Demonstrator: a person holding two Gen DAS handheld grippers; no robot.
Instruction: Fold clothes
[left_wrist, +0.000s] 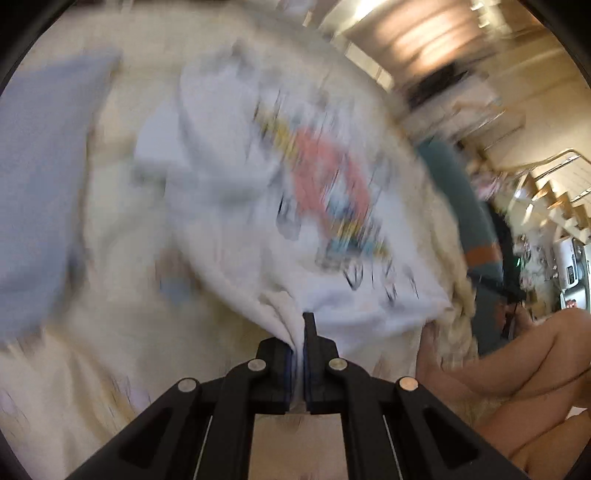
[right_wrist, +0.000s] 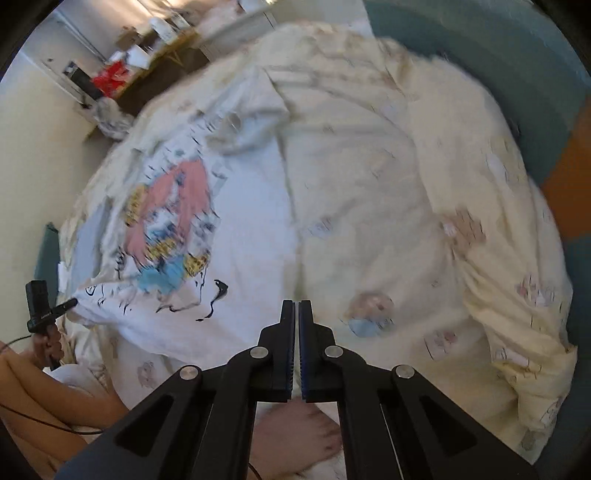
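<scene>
A white T-shirt (left_wrist: 229, 206) with a pink, blue and yellow print lies spread on a cream duvet (left_wrist: 110, 350), blurred by motion. My left gripper (left_wrist: 301, 332) is shut on a bunched fold of the shirt's hem. In the right wrist view the same T-shirt (right_wrist: 240, 221) lies left of centre, and the left gripper (right_wrist: 70, 304) pinches its near left corner. My right gripper (right_wrist: 297, 314) is shut with nothing visible between its fingers. It hovers over the duvet (right_wrist: 388, 221) just beside the shirt's right edge.
A light blue cloth (left_wrist: 40, 184) lies on the duvet at the far left. The person's bare legs (left_wrist: 517, 369) and a foot (right_wrist: 295, 435) rest on the bed near the grippers. A teal and orange headboard (right_wrist: 498, 66) borders the bed. A cluttered shelf (right_wrist: 122, 74) stands beyond.
</scene>
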